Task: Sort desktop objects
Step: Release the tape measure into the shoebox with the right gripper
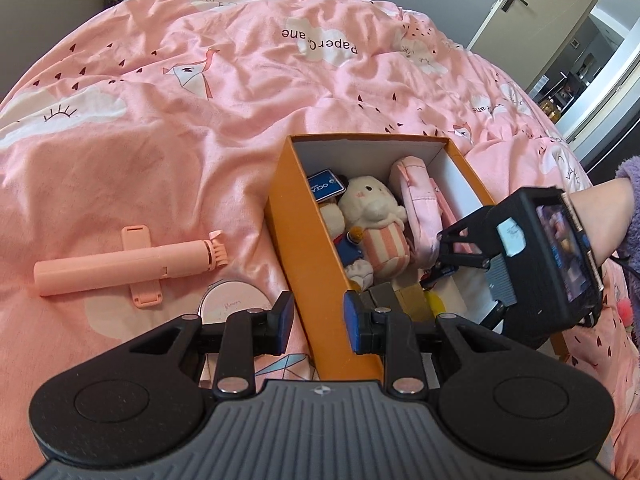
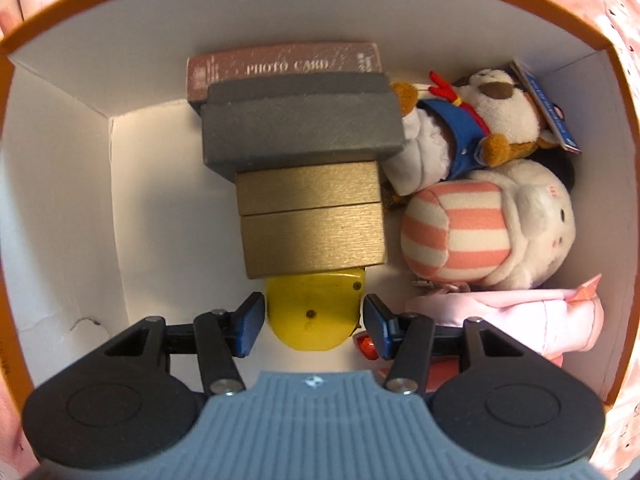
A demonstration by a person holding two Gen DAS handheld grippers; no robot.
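- Pink bed quilt (image 1: 224, 92) with paper-crane print as the work surface; open door (image 1: 532, 4) at far right.
- Orange box (image 1: 298, 236) with white inner walls, resting on the quilt right of centre, open at the top.
- Inside the box, seen from the right wrist: photo card box (image 2: 280, 65) against the far wall, grey box (image 2: 300, 120) before it, gold box (image 2: 310, 220) nearer, yellow object (image 2: 314, 312) nearest; brown-and-white plush in blue (image 2: 472, 120) and striped plush (image 2: 480, 228) to the right; pink pouch (image 2: 516, 318) at near right.
- Pink selfie stick (image 1: 120, 262) lying on the quilt left of the box; round pink compact (image 1: 234, 300) just near of it.
- Left tongs (image 1: 318, 320): empty, partly open, straddling the near left wall of the box without pressing it.
- Right tongs (image 2: 314, 322): pointing down into the box, open either side of the yellow object; contact with the pads not discernible.
- Forearm in a purple fuzzy sleeve (image 1: 628, 184) at far right.
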